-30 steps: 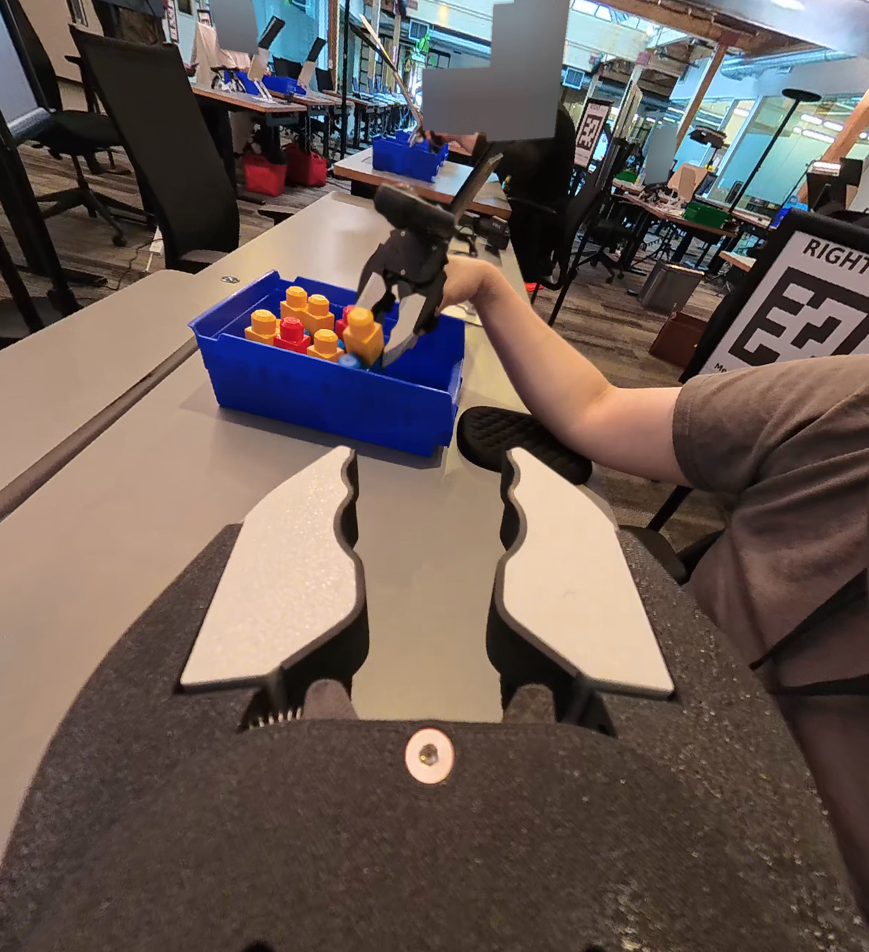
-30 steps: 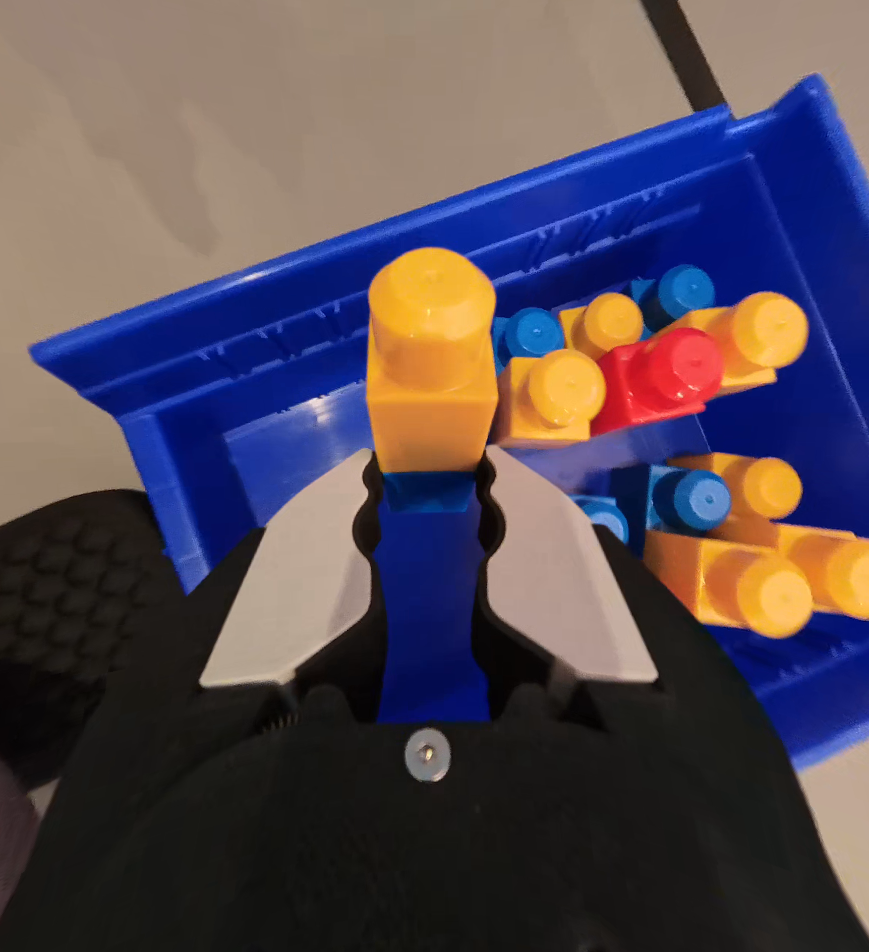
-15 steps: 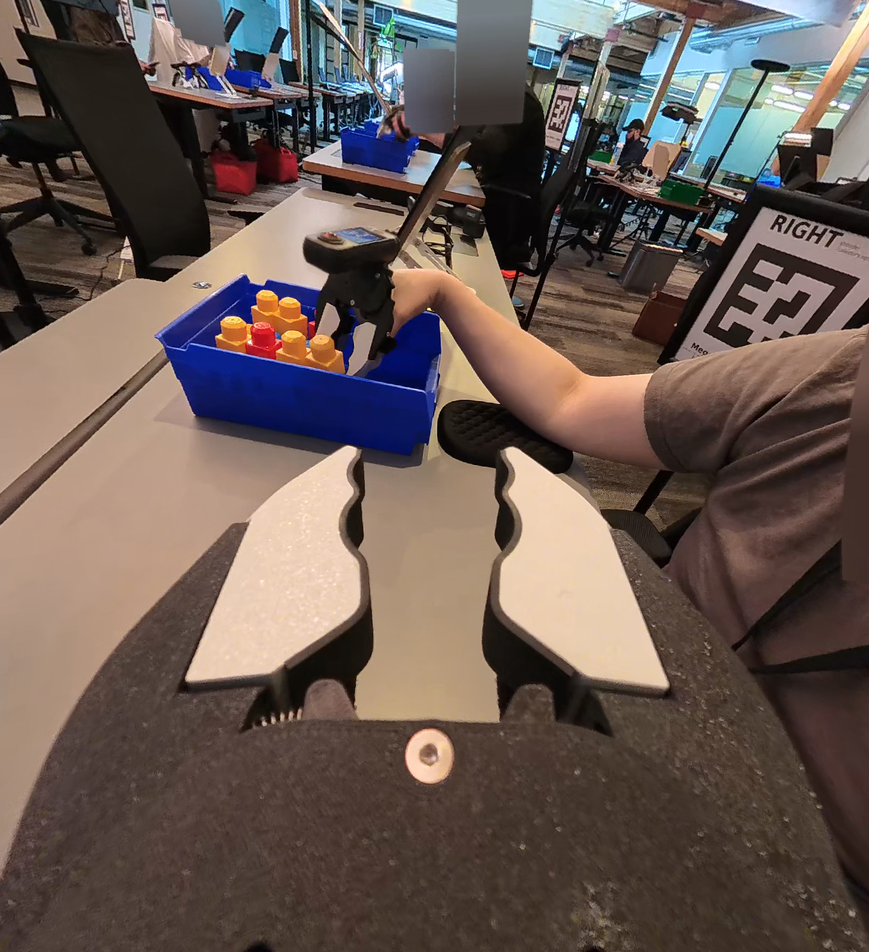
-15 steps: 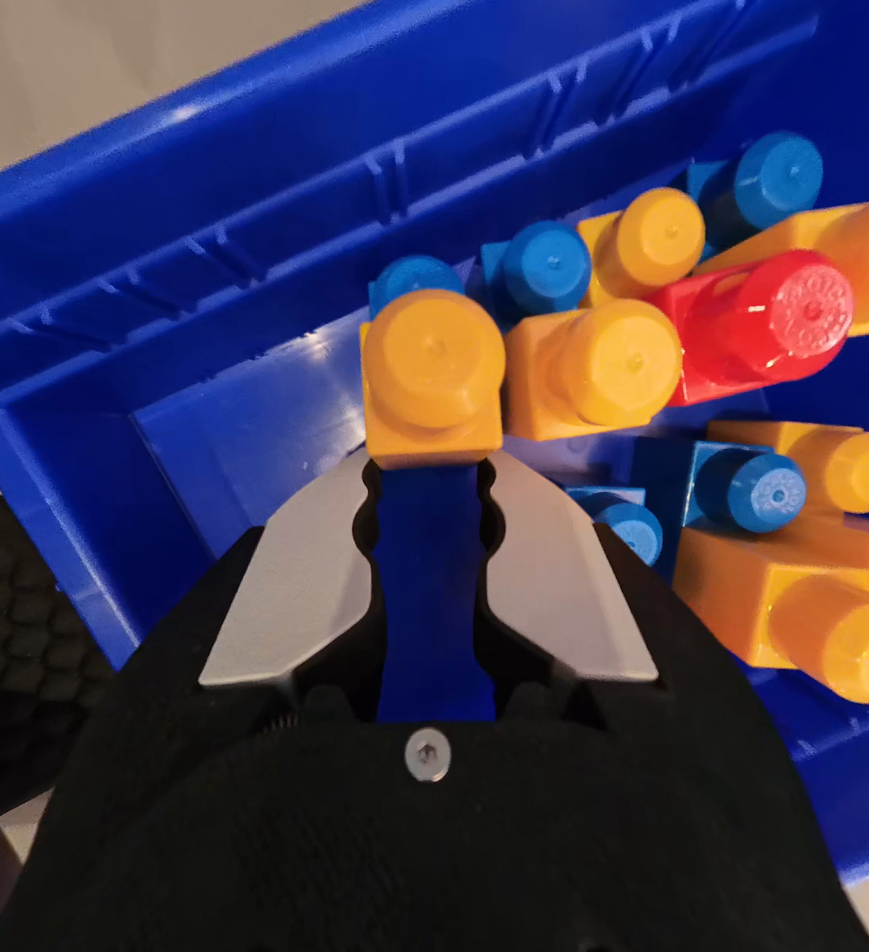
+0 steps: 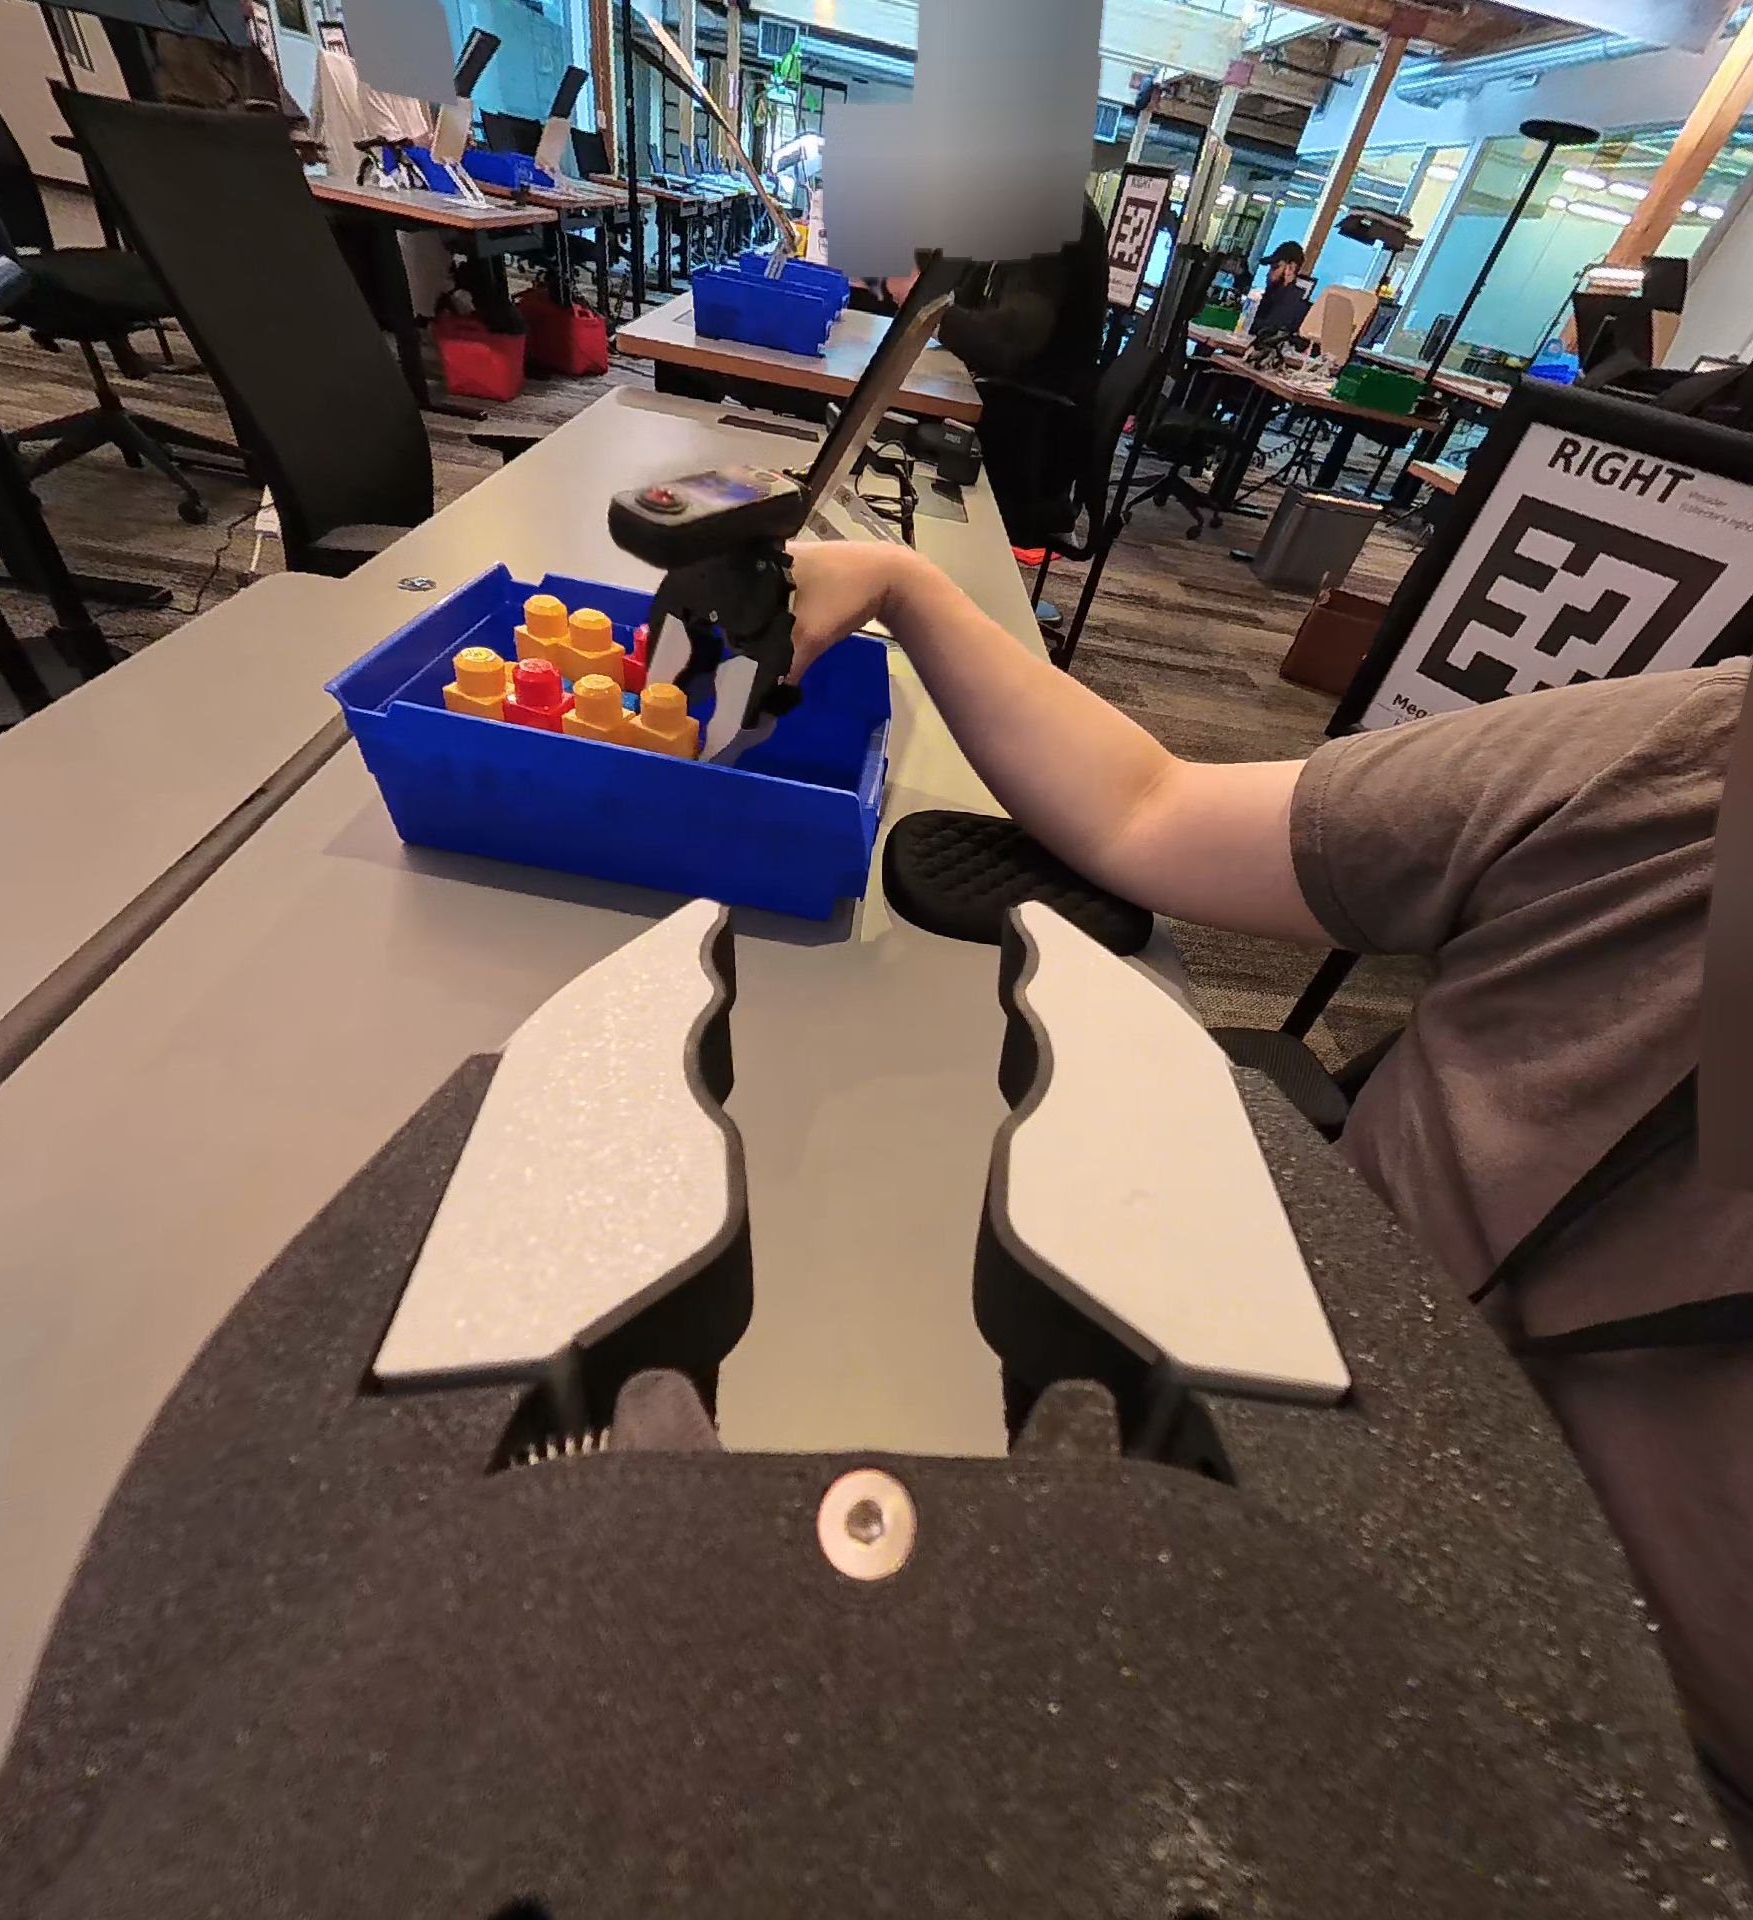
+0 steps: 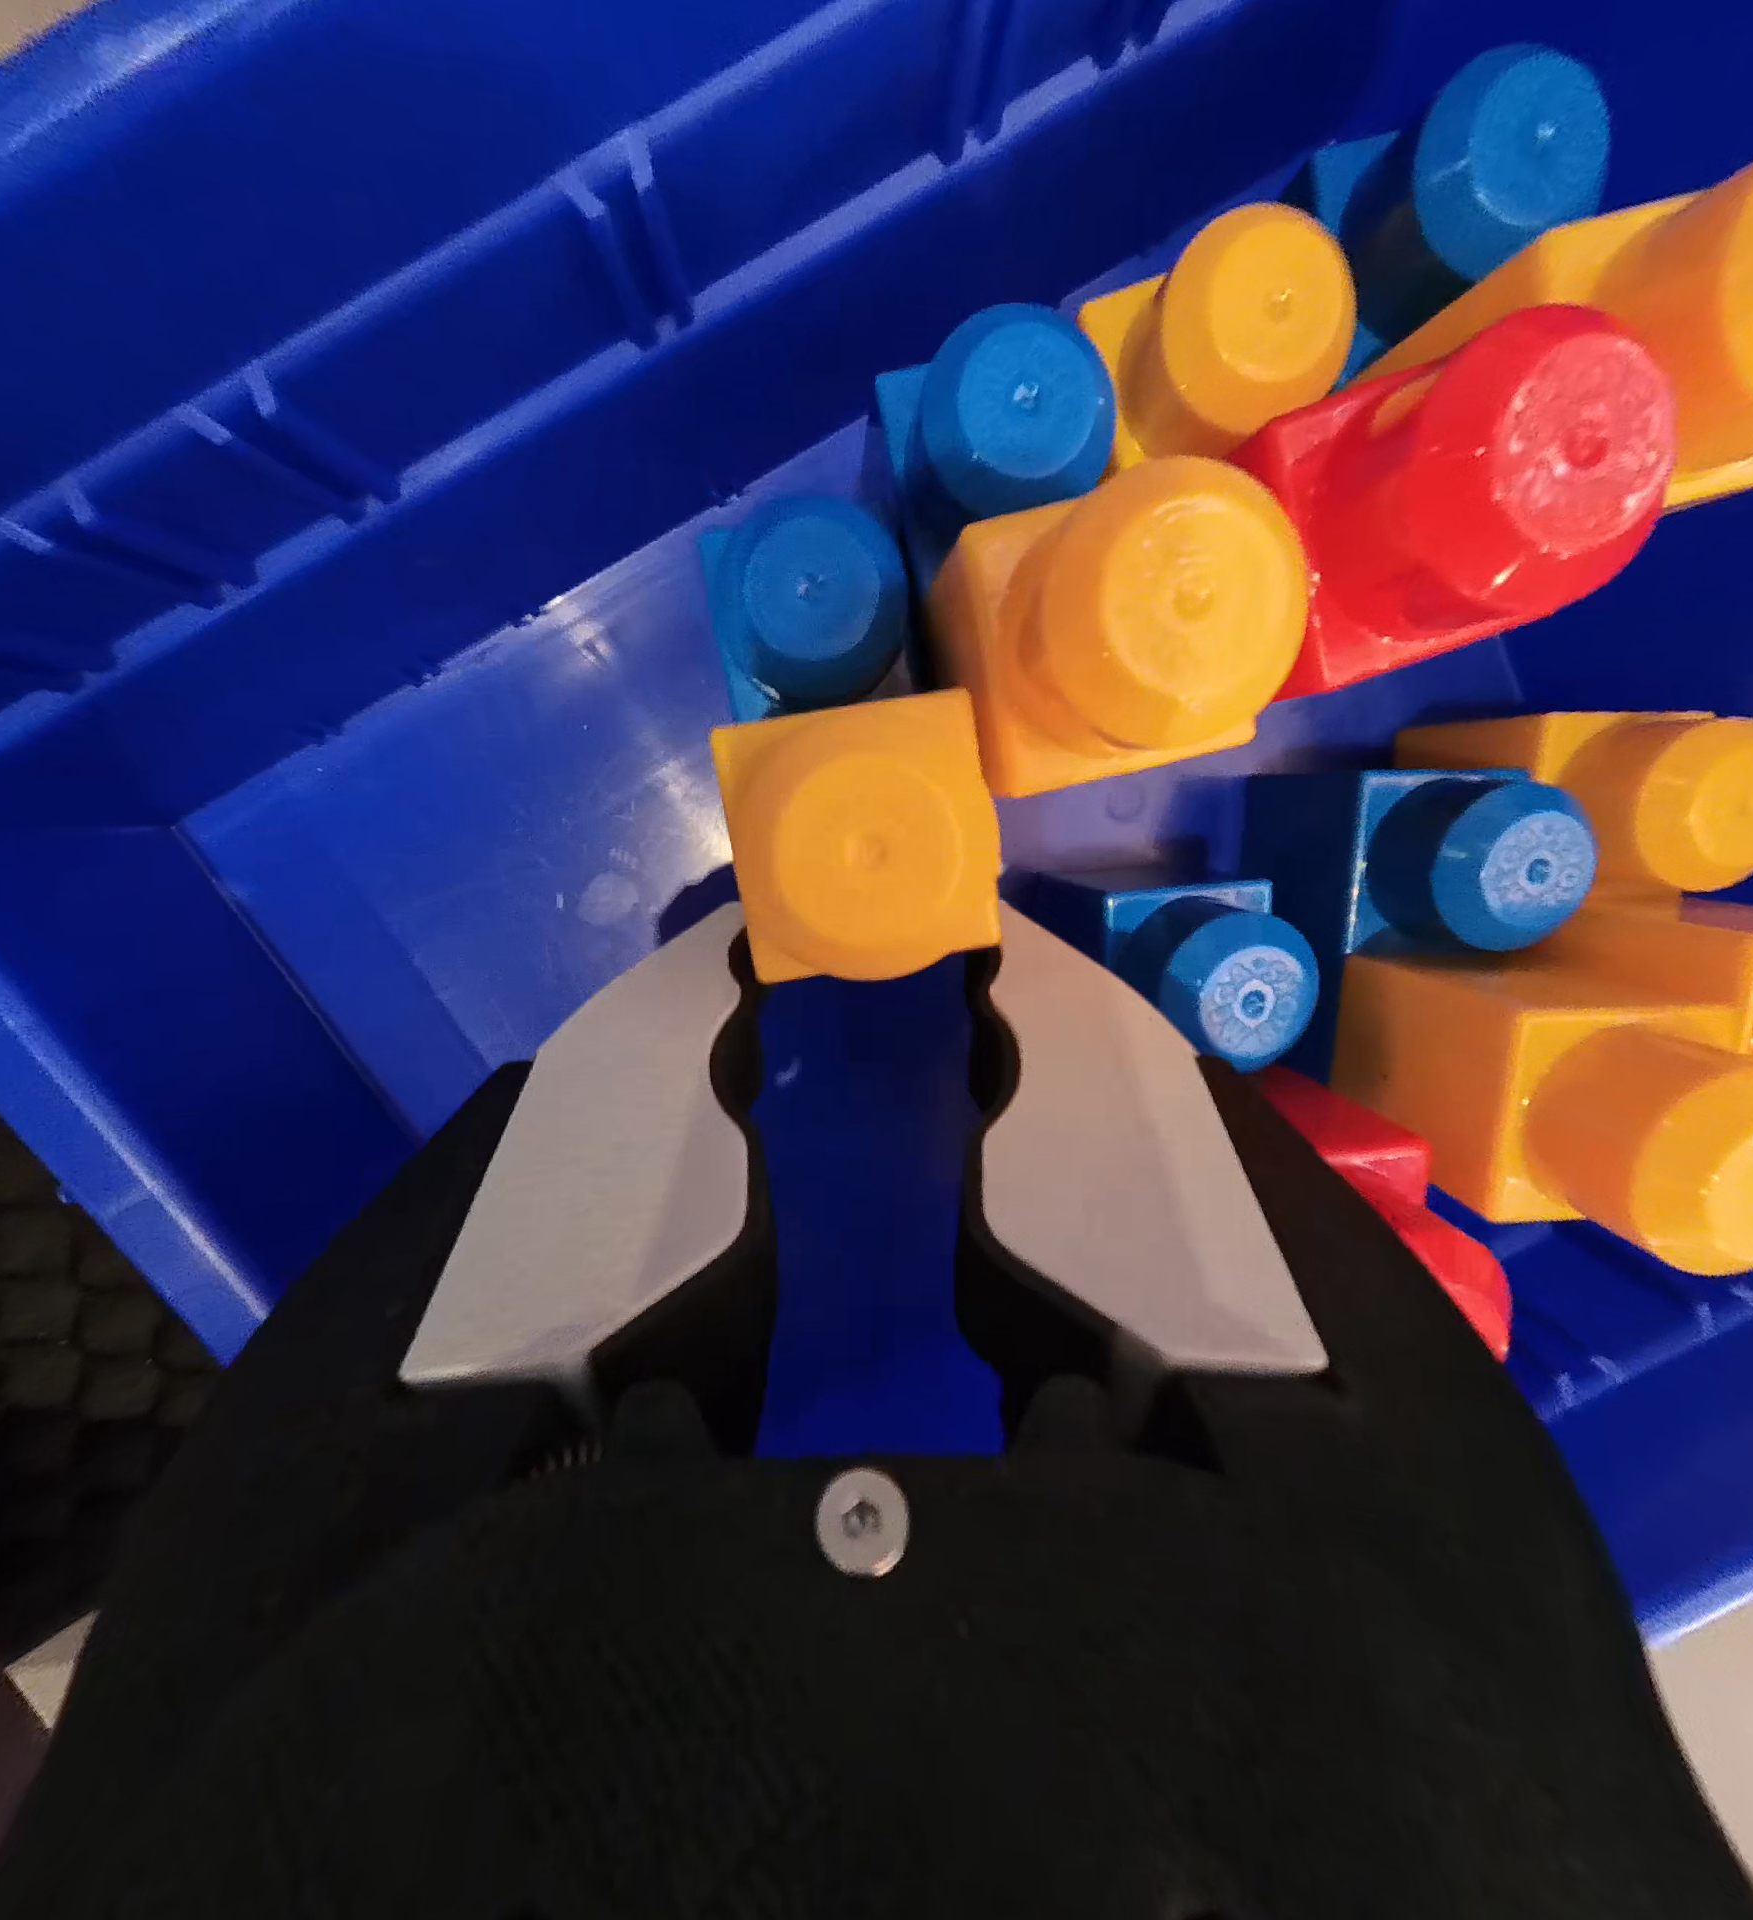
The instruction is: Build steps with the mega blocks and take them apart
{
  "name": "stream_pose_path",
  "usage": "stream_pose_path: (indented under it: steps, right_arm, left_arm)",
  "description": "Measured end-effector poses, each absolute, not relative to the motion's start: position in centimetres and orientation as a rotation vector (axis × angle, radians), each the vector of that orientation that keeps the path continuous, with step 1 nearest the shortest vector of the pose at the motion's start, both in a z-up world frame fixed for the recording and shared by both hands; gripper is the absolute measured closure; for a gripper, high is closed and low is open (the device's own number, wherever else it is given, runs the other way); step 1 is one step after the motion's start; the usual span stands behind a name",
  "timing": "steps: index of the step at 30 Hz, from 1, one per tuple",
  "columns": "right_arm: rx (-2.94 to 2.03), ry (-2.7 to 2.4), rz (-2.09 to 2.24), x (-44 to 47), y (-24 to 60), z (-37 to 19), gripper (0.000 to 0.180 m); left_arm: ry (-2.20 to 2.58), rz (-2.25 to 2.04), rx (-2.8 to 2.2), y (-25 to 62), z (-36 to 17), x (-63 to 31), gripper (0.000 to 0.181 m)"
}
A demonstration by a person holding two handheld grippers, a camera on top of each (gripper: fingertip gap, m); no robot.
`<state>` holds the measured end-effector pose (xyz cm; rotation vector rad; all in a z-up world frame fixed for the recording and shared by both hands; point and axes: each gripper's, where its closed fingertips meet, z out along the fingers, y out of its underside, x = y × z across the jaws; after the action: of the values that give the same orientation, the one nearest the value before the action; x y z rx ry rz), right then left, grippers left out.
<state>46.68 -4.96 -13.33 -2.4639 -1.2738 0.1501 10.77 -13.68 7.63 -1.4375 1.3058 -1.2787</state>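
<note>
Right wrist view looks steeply down into a deep blue plastic bin (image 6: 352, 436), where the right claw (image 6: 867, 951) has its two grey fingers (image 6: 633, 1132) on either side of a single-stud orange plastic mega block (image 6: 856, 836). The fingertips sit at the block's lower edges and seem to pinch it, though the contact itself is hidden under the block. This block stands with its stud facing the camera, on the bin floor near the emptier end. Just beside it lie more mega blocks: a light blue one (image 6: 810, 603), another orange one (image 6: 1132, 613), a red one (image 6: 1474, 488), and further orange and blue pieces packed toward the far end.

Left wrist view shows the left claw (image 5: 867, 935) held low over the grey counter (image 5: 228, 1039), its pale fingers (image 5: 591, 1153) spread apart with nothing between them. Ahead of it the blue bin (image 5: 623, 800) rests on the counter, with orange and red blocks standing upright inside. The right claw (image 5: 706, 691) reaches down into the bin's right part, gripped by the person's hand (image 5: 830, 613), whose bare forearm stretches back to a grey-brown sleeve (image 5: 1506, 821). A black textured pad (image 5: 997, 873) lies just beside the bin's right end.
</note>
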Motion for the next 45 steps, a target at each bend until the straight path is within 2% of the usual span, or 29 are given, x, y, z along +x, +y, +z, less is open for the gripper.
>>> stream_pose_path:
  steps: [2, 6, 12, 17, 20, 23, 33, 38, 45]
  right_arm:
    - [-2.475, -1.28, 0.142, 46.8, -5.2, -13.2, 0.143]
    - [-2.546, -1.291, 0.167, 47.1, -6.2, -13.7, 0.158]
    - [-2.471, -1.329, 0.163, 46.4, -5.3, -13.8, 0.165]
    - [-2.418, -1.297, 0.176, 46.4, -5.2, -12.2, 0.164]
    - [-2.375, -1.27, 0.152, 46.6, -5.4, -10.4, 0.164]
    - [-2.314, -1.241, 0.132, 46.5, -5.8, -8.2, 0.164]
    - [-1.915, -1.128, 0.056, 43.1, -4.7, 1.1, 0.163]
    - [-1.871, -1.157, 0.067, 42.2, -5.0, 1.6, 0.161]
    - [-1.927, -1.175, 0.084, 42.5, -4.6, 0.0, 0.158]
  left_arm:
    - [1.3, -1.273, -1.43, -13.6, 7.9, 10.6, 0.132]
    - [1.283, -1.258, -1.419, -13.5, 8.6, 9.8, 0.132]
    - [1.208, -1.149, -1.407, -12.4, 10.8, 6.5, 0.132]
    - [0.948, -0.638, -1.611, -6.9, 11.0, -2.6, 0.132]
    - [0.844, -0.341, -1.839, -4.5, 8.0, -9.3, 0.132]
    - [0.844, -0.267, -2.008, -4.3, 4.6, -13.1, 0.135]
    - [1.126, -0.324, -2.435, -6.6, -5.4, -13.6, 0.129]
    - [1.137, -0.226, -2.717, -7.8, -9.4, -15.3, 0.128]
    - [1.196, -0.288, -2.819, -9.1, -11.0, -14.7, 0.123]
